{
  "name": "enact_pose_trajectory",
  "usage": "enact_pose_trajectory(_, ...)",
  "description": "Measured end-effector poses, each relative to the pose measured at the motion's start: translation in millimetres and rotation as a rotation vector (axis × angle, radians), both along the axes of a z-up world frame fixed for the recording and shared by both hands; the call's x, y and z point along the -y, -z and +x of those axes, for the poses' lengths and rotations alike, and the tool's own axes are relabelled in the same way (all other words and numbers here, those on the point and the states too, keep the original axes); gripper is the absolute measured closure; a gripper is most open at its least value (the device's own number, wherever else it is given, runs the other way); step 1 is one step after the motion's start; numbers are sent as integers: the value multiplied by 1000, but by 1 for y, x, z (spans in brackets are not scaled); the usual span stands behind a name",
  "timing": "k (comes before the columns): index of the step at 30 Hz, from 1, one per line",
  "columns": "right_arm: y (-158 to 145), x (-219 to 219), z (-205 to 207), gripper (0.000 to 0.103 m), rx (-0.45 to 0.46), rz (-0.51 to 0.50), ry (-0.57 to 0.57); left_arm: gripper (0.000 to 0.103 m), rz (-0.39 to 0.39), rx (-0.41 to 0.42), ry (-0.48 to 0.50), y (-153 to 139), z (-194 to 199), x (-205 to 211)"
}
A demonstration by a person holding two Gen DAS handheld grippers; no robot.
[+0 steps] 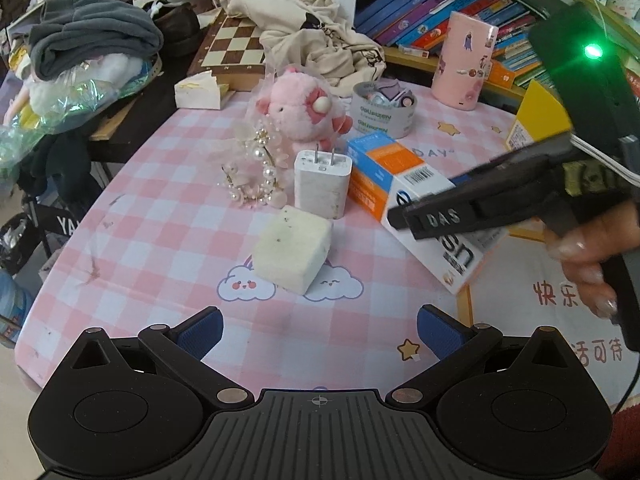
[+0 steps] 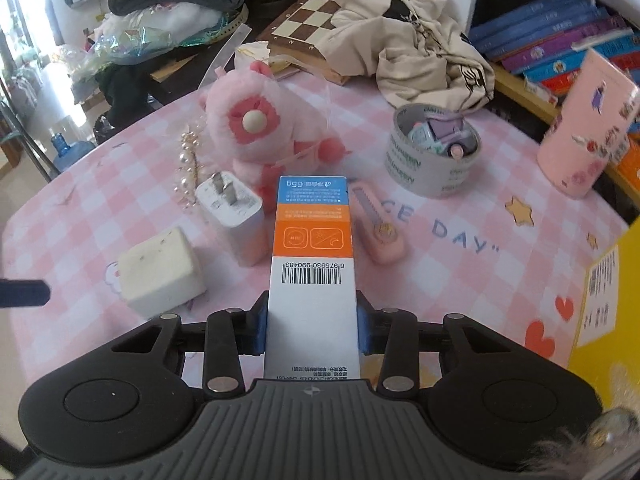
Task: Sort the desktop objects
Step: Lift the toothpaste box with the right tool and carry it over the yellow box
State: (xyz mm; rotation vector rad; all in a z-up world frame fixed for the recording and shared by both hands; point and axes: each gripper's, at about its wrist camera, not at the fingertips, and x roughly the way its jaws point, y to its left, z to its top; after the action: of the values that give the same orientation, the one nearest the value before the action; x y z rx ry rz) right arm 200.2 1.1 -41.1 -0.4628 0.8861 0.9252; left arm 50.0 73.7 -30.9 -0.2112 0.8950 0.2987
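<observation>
My right gripper (image 2: pixel 312 332) is shut on a long blue, orange and white carton (image 2: pixel 312 240), clamped at its white end; the same carton (image 1: pixel 400 176) shows in the left wrist view with the right gripper (image 1: pixel 404 216) across it. A white plug charger (image 2: pixel 234 216) stands left of it, a pale foam cube (image 2: pixel 160 272) nearer. My left gripper (image 1: pixel 320 332) is open low over the pink checked table, just short of the foam cube (image 1: pixel 294 254). A pink plush toy (image 1: pixel 300 112), a pearl hairpiece (image 1: pixel 256 172) and a pink comb (image 2: pixel 378 226) lie close by.
A tape roll (image 2: pixel 434 150) filled with small items and a pink cylinder (image 2: pixel 584 136) stand at the right. A yellow box (image 2: pixel 604 312) sits at the right edge. Chessboard (image 1: pixel 236 46), cloth bag (image 1: pixel 316 28), books and piled clothes (image 1: pixel 92 36) crowd the back.
</observation>
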Motion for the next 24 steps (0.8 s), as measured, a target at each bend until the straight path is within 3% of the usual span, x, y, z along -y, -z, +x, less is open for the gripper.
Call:
enact_pose_trajectory(10, -30, 52, -31, 66, -28, 77, 129, 0, 14, 53, 70, -11, -13, 6)
enact_pose_trajectory(19, -62, 113, -53, 66, -55, 187, 330, 0, 12, 95, 182, -16, -20, 21)
enact_pose_trajectory(24, -81, 152, -64, 66, -20, 232, 451, 0, 15, 118, 281, -18, -17, 38)
